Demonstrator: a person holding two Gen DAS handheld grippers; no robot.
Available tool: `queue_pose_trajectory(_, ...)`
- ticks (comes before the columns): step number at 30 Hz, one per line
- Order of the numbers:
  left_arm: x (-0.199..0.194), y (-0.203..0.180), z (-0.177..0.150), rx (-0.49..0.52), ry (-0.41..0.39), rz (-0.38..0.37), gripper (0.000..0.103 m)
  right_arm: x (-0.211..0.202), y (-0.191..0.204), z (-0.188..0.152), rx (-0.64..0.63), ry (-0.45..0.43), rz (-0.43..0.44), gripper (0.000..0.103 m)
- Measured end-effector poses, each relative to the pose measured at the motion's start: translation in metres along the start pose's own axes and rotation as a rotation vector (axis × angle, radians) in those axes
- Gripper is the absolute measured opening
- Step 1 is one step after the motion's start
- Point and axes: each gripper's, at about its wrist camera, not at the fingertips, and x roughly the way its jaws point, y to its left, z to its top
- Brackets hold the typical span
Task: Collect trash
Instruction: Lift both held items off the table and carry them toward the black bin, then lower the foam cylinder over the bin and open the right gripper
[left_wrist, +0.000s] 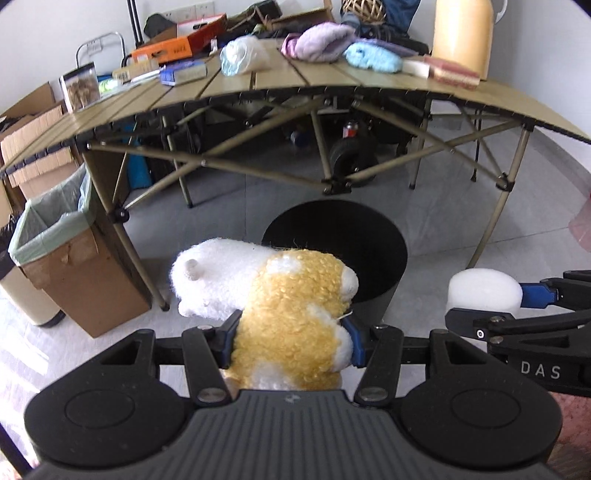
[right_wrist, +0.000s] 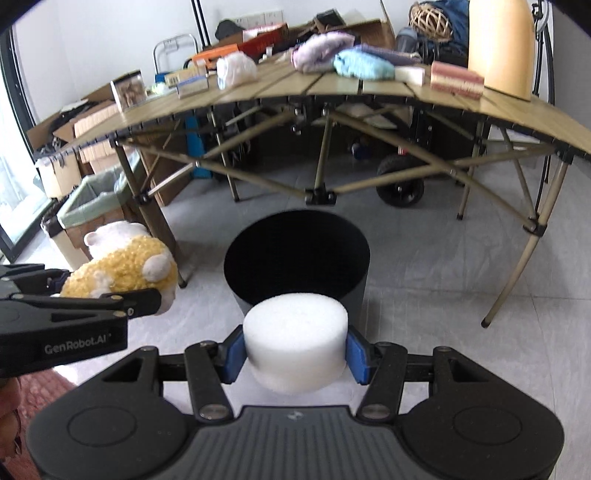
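Soft daylight, apparently from the left, strong fisheye curvature, slight blur, dark vignetted corners

Ahead and above stands a folding slat table (left_wrist: 280, 86), crowded: tall yellow jug (left_wrist: 463, 35) far right, lilac towel (left_wrist: 321, 42) and blue cloth (left_wrist: 373, 57) centre, orange box (left_wrist: 173, 46) left. Lined cardboard box (left_wrist: 74, 254) sits low left.

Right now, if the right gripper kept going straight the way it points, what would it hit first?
Probably the black bin: the right gripper, shut on a foam puck, points at its open mouth, though depth is unclear.
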Motion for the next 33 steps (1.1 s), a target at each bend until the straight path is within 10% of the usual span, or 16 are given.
queue_pose_trajectory(33, 0.054, 0.04, 0.017, -0.134, 0.114, 0.074, 0.054, 0.076, 0.015, 0.06, -0.048, 0.04, -0.002, 0.054)
